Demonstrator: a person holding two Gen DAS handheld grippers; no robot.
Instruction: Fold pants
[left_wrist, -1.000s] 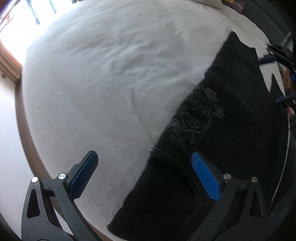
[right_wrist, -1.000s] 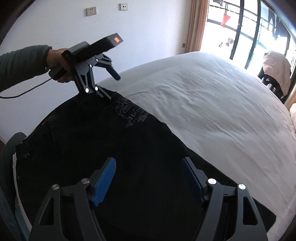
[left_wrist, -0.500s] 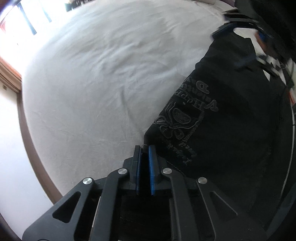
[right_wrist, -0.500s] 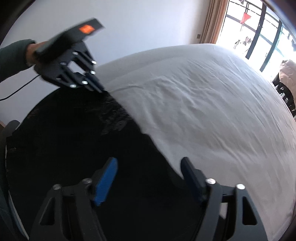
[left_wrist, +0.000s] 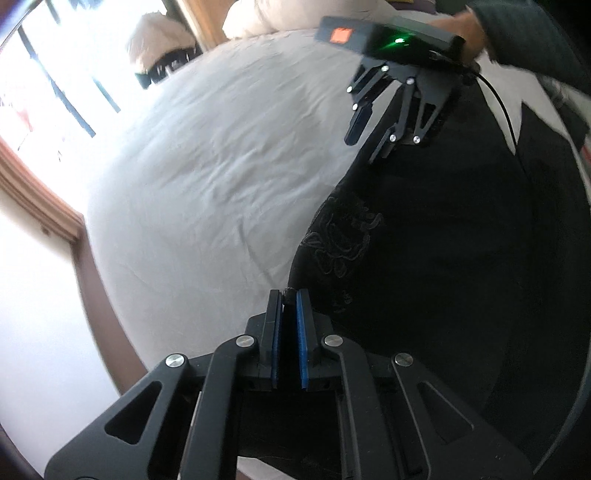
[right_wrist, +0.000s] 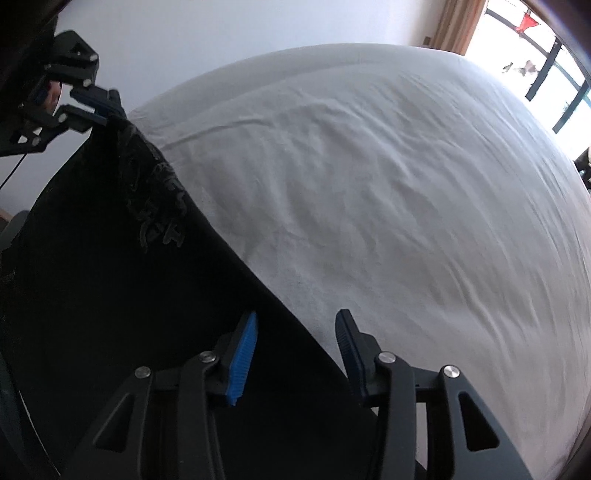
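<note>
Black pants (left_wrist: 424, 258) with a grey printed design lie along one side of a white bed (left_wrist: 207, 177). My left gripper (left_wrist: 289, 295) is shut on the pants' edge near the print. In the right wrist view it (right_wrist: 107, 110) shows at the far left, pinching the cloth. My right gripper (right_wrist: 295, 325) is open, its jaws straddling the pants' long edge (right_wrist: 147, 295) where black cloth meets the sheet. In the left wrist view it (left_wrist: 364, 136) hovers over the far end of that edge.
The white sheet (right_wrist: 388, 184) spreads wide to the right of the pants. A bright window (right_wrist: 546, 55) with curtains lies beyond the bed. A wooden bed frame (left_wrist: 88, 273) and white wall border the left side. A cable (left_wrist: 506, 110) trails from my right gripper.
My left gripper went from open to shut on the pants' edge. My right gripper slid along the edge toward the sheet and narrowed its opening.
</note>
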